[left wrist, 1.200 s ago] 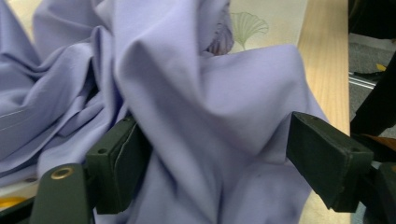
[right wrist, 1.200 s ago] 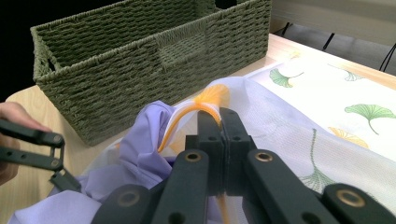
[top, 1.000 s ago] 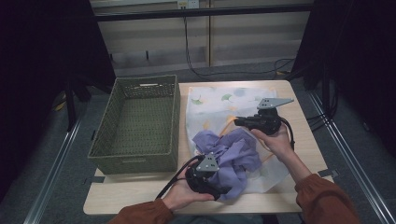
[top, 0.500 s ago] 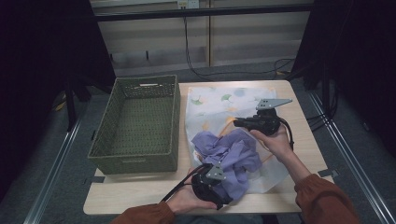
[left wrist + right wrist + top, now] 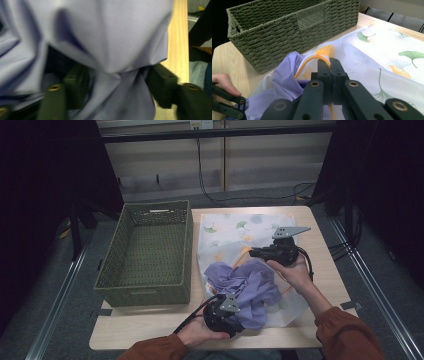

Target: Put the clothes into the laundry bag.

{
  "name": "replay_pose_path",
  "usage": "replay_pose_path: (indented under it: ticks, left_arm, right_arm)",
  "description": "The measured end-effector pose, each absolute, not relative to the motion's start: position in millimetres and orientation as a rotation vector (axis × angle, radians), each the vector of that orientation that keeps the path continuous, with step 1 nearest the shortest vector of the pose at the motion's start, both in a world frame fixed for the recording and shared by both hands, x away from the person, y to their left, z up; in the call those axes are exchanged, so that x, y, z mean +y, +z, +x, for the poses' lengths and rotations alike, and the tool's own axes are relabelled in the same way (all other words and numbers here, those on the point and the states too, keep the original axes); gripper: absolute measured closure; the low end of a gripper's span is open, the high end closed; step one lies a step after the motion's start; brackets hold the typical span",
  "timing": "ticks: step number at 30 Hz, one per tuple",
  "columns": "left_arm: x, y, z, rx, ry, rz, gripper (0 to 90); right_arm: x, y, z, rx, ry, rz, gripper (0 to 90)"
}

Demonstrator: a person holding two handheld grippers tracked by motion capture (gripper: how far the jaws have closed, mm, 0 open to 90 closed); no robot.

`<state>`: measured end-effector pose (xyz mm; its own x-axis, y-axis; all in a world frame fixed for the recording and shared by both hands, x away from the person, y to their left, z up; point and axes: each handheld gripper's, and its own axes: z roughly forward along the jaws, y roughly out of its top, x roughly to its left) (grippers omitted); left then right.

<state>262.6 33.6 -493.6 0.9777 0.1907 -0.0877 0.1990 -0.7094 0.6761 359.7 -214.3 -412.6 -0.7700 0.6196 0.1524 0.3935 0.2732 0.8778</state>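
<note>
A crumpled purple cloth lies on a white mesh bag printed with leaves. My left gripper sits at the cloth's near edge. In the left gripper view its jaws have just been closing, and the bunched purple cloth fills the gap between them at my left gripper. My right gripper is at the bag's right side. In the right gripper view, my right gripper is shut on the bag's orange edge trim, lifting it above the purple cloth.
A green woven basket stands empty on the left of the wooden table, close beside the bag. In the right gripper view the basket rises just behind the lifted bag. Dark floor and rails surround the table.
My left gripper has sunk a little into the near edge of the purple cloth, and its jaws have narrowed around the fabric. The right gripper and the bag edge have stayed put.
</note>
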Motion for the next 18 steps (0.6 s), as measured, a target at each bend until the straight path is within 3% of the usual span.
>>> replay_pose_path:
  ticks: [6, 18]
  left_arm:
    - [37, -482, 266, 0.268, -0.046, 2.346, 75.7]
    - [38, -468, 278, 0.290, -0.027, 2.304, 85.8]
  right_arm:
    - [-213, -412, 359, 2.331, 1.502, 0.929, 89.5]
    - [-212, -410, 359, 2.338, 1.503, 0.919, 89.5]
